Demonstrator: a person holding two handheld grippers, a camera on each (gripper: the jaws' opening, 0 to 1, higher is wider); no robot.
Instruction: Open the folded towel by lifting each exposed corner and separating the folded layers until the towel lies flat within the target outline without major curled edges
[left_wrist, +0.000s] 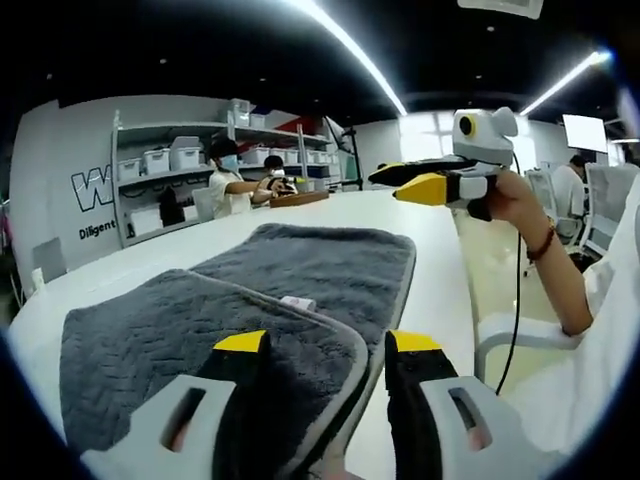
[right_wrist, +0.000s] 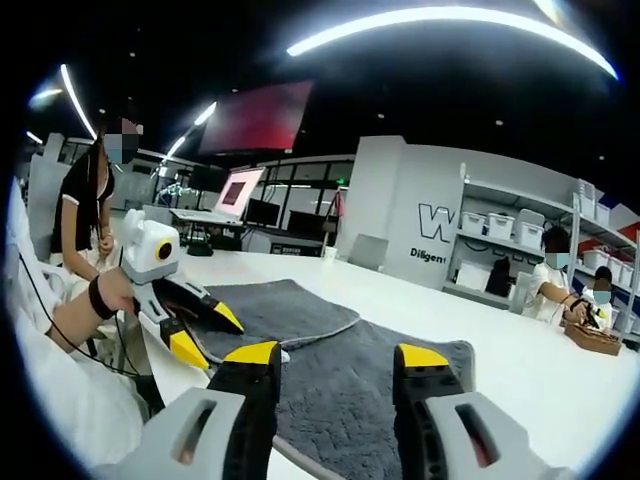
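Observation:
A grey towel (left_wrist: 300, 265) lies on the white table (left_wrist: 440, 280). Its near half is folded over into a thicker layer, with a small white label (left_wrist: 297, 302) at the fold. My left gripper (left_wrist: 328, 342) is open low over that folded part, and the towel's piped edge runs between its jaws. My right gripper (left_wrist: 410, 182) hovers in a hand above the table's far right side, clear of the towel. In the right gripper view, the right gripper (right_wrist: 337, 354) is open above the towel (right_wrist: 340, 390). The left gripper (right_wrist: 208, 334) sits at the towel's left edge.
Shelves with white bins (left_wrist: 165, 160) stand behind the table's far end. Two people sit there by a wooden box (left_wrist: 298, 199). A white chair (left_wrist: 510, 335) stands beside the table's right edge. Another person (right_wrist: 85, 200) stands by desks with monitors (right_wrist: 240, 195).

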